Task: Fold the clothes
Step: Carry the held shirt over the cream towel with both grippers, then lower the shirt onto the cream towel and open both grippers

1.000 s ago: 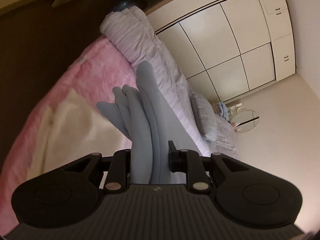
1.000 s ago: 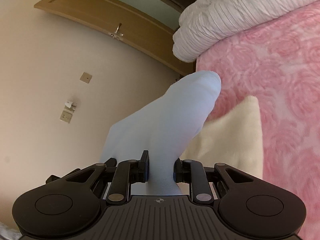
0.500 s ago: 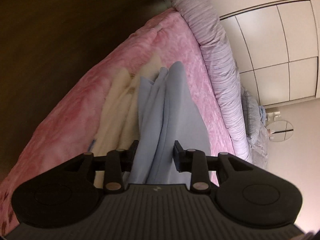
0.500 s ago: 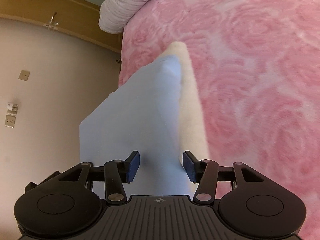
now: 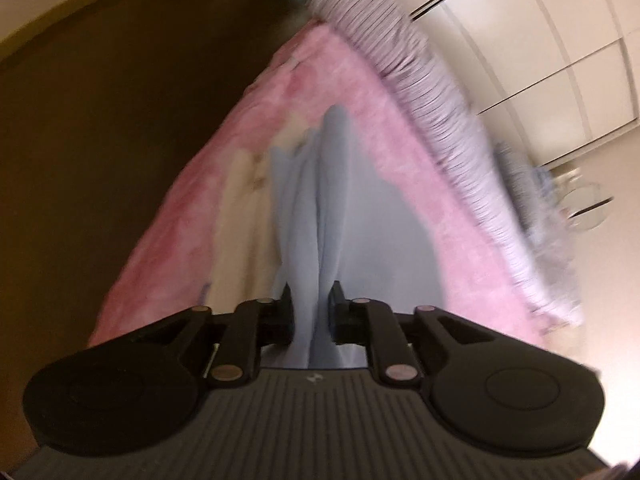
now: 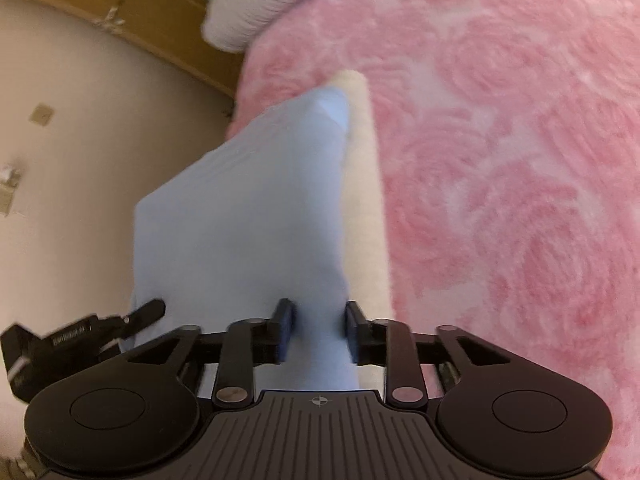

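A light blue garment (image 5: 332,208) lies stretched over a cream garment (image 5: 240,184) on the pink bed cover. My left gripper (image 5: 311,312) is shut on a bunched edge of the blue garment. In the right wrist view the blue garment (image 6: 240,208) runs forward from my right gripper (image 6: 318,330), whose jaws stand apart around the cloth without pinching it. The cream garment (image 6: 364,184) shows as a strip beside it. The left gripper's body (image 6: 60,340) shows at the lower left of the right wrist view.
The pink rose-patterned bed cover (image 6: 500,160) fills the right side. A rolled lilac-white quilt (image 5: 432,92) lies along the bed's far edge. The dark floor (image 5: 100,120) drops off at the left. Wardrobe doors (image 5: 560,40) and a beige wall (image 6: 80,120) stand beyond.
Both grippers have lowered the blue garment onto the bed over the cream one. The right jaws opened half a second ago and have since narrowed a little around the cloth. The left stays clamped.
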Tool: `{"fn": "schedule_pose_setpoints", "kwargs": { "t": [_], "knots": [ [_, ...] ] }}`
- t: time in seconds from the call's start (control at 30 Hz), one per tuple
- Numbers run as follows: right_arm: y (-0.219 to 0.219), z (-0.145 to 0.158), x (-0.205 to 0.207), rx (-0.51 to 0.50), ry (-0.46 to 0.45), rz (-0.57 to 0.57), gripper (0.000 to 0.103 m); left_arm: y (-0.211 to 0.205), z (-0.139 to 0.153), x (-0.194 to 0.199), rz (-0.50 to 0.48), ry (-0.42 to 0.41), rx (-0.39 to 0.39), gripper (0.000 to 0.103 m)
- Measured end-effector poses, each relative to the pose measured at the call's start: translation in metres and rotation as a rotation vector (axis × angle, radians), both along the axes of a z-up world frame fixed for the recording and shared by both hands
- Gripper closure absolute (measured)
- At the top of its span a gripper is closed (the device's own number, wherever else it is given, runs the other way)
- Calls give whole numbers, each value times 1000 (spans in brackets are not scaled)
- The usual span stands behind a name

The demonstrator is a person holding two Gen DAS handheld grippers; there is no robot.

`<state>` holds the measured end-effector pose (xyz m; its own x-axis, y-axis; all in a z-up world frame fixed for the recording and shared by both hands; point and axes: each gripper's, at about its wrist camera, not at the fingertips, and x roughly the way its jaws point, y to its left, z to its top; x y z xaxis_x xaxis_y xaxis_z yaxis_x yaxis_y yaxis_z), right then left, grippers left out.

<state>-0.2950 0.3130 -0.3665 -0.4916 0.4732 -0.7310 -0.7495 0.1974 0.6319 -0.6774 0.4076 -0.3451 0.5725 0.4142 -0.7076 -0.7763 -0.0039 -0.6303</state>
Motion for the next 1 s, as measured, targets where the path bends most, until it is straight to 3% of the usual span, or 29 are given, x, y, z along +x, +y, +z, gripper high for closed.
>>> {"fn": "schedule_pose_setpoints", "kwargs": {
  "t": [0.1,0.2,0.27,0.33,0.43,0.47,0.6,0.7,0.87,1.0],
  "knots": [
    [6,20,-3,5,-88,14,65,-2,17,-5,44,40,4,83],
    [7,46,-9,47,-212,36,65,-12,51,-9,81,153,63,86],
    [5,61,-18,84,-284,74,66,-24,77,-7,67,193,123,92],
    [2,73,-32,118,-333,131,66,-34,93,2,11,182,162,95],
    [-5,67,-62,118,-370,224,66,-41,86,29,-127,227,161,95],
    [-6,59,-72,98,-378,242,66,-42,77,38,-157,279,155,95],
    [-5,26,-105,54,-439,318,65,-34,32,45,-171,385,94,100],
    [0,25,-124,53,-518,346,64,-24,28,37,-146,362,69,100],
    [11,56,-109,128,-439,248,64,-10,68,31,-146,344,130,101],
    [47,62,-104,130,-395,138,64,24,74,40,-164,331,191,100]
  ]
}}
